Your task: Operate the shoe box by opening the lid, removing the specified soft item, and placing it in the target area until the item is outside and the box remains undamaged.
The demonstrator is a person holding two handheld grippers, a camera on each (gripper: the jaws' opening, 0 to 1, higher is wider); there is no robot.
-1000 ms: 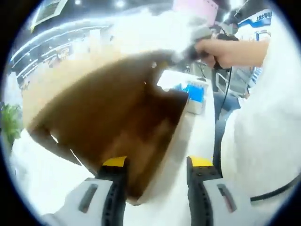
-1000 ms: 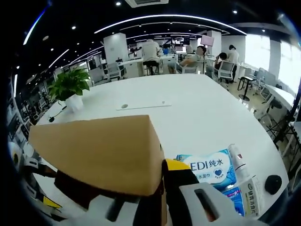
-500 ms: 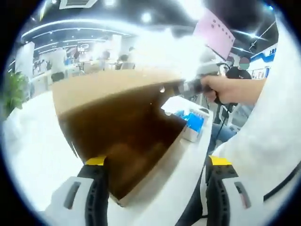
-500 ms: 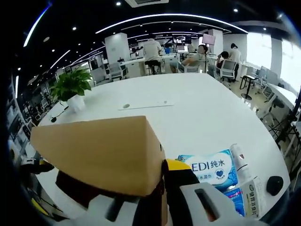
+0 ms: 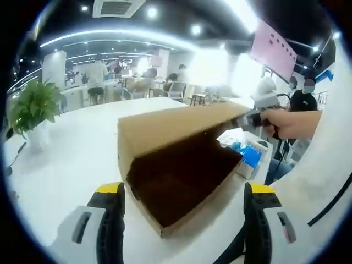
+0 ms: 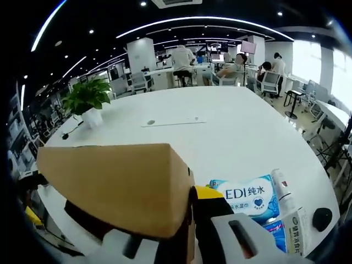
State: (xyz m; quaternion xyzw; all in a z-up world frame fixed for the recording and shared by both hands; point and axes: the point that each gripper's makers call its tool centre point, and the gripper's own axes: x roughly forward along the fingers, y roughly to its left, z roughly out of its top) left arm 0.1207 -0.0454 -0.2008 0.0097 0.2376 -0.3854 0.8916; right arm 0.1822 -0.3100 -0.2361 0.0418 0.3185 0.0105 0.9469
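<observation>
Left gripper view: my left gripper [image 5: 184, 220] hangs released, jaws wide apart, before the cardboard shoe box [image 5: 181, 176] on the white table [image 5: 71, 159]. My right gripper [image 5: 250, 120] clenches the raised lid [image 5: 176, 124] by its corner. Right gripper view: a wet-wipes pack [image 6: 247, 198] lies just beside the box.

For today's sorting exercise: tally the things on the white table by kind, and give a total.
Cardboard shoe box: 1
Potted plant: 1
Wet wipes pack: 1
Small white bottle: 1
Small carton: 1
Black round object: 1
Total: 6
</observation>
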